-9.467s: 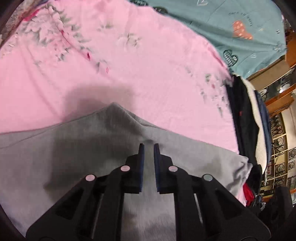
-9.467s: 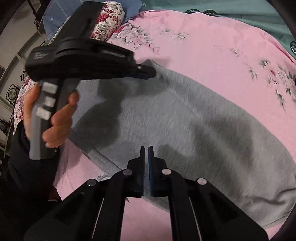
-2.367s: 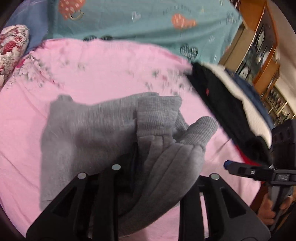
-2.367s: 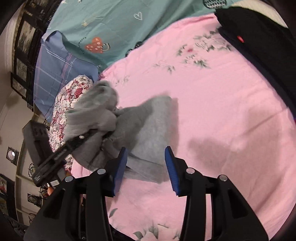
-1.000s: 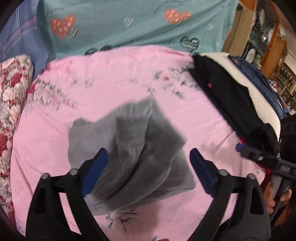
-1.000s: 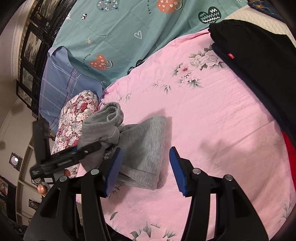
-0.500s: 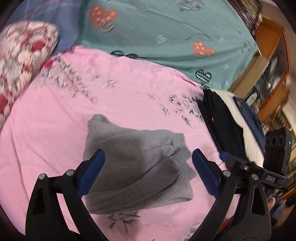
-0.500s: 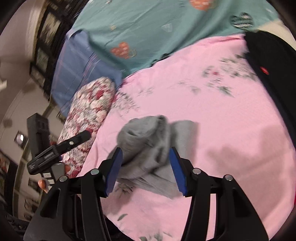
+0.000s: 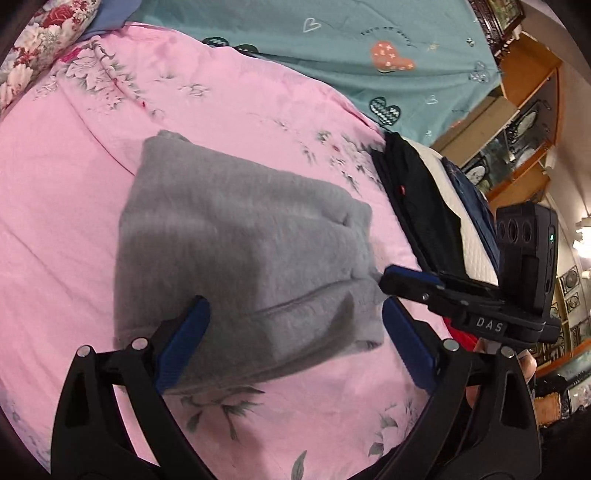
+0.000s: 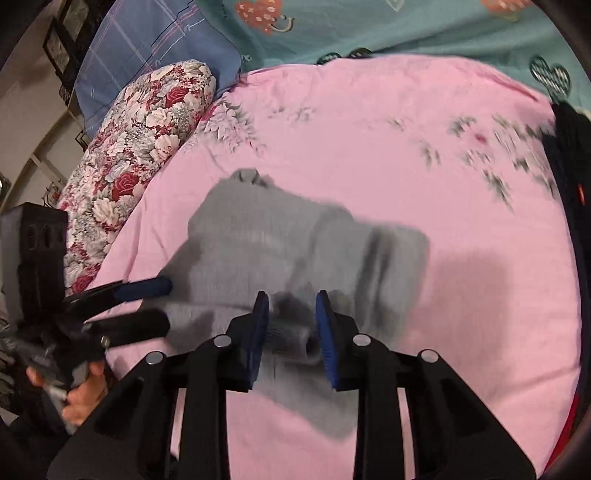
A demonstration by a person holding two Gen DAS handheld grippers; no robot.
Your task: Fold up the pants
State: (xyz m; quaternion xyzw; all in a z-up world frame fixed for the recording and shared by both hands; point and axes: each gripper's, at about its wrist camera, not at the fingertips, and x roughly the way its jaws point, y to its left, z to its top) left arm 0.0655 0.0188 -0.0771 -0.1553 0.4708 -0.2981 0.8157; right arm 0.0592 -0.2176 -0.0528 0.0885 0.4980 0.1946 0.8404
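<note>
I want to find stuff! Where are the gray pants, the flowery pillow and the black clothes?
gray pants [image 9: 236,236], left wrist view, middle of the folded bundle.
flowery pillow [image 10: 140,133], right wrist view, its rose-printed side.
black clothes [image 9: 417,206], left wrist view, top of the pile.

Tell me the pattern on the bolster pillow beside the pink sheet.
Red and white roses; the floral bolster pillow shows best in the right wrist view.

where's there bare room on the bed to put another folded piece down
Bare pink bedspread lies between the folded gray pants and the teal sheet, and between the pants and the dark clothes stack. The pants' near edge is crowded by both grippers.
</note>
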